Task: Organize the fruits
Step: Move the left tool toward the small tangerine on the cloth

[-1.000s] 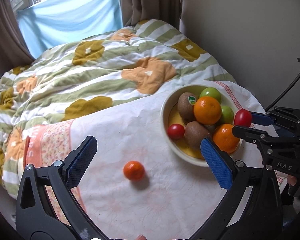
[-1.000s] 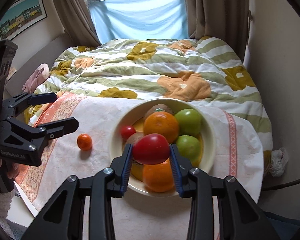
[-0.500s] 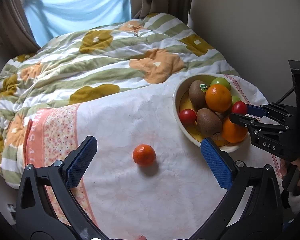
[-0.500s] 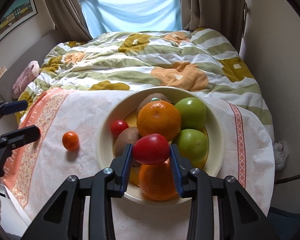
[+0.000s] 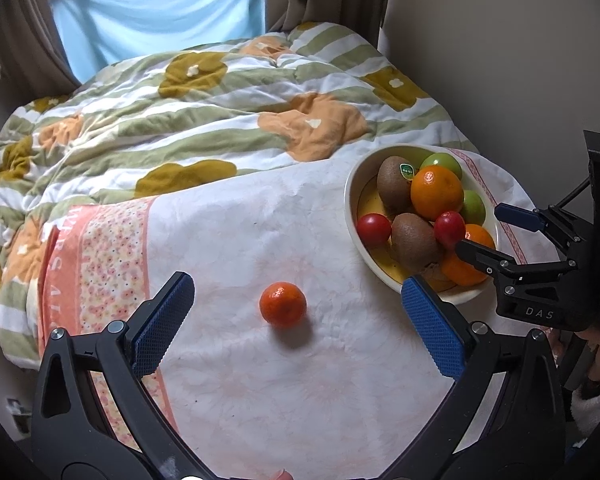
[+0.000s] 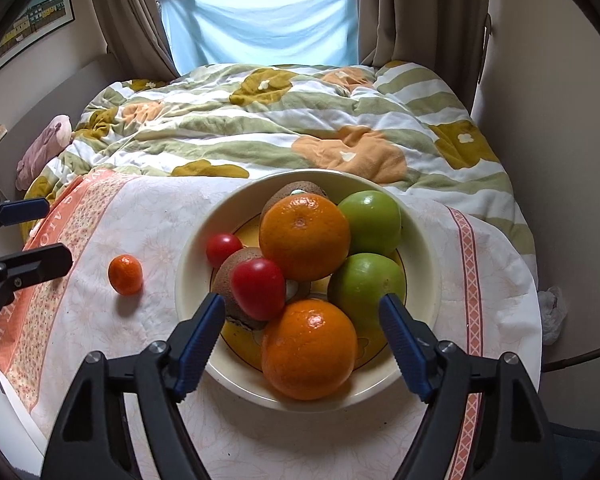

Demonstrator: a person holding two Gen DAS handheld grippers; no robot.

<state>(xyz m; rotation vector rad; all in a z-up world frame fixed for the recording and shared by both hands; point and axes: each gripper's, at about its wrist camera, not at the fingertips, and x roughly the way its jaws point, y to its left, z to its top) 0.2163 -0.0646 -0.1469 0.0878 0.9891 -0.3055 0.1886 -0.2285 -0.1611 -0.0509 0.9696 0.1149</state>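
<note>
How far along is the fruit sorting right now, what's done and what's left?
Mostly done: the bowl holds oranges, green apples, kiwis and tomatoes. The right gripper has just opened and released the red tomato, which now rests on the pile. Nothing is in hand; the left gripper is open and empty. Left: one small mandarin on the cloth.

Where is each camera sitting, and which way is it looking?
Left wrist view: sits on the left gripper, looking down along its open fingers at the small mandarin on the tablecloth; the right gripper shows at the right edge.
Right wrist view: sits on the right gripper, looking down at the fruit bowl, where the red tomato lies free; its fingers have just been opening. The left gripper shows at left.
Shared: bowl, mandarin, tablecloth, quilt, curtained window.
</note>
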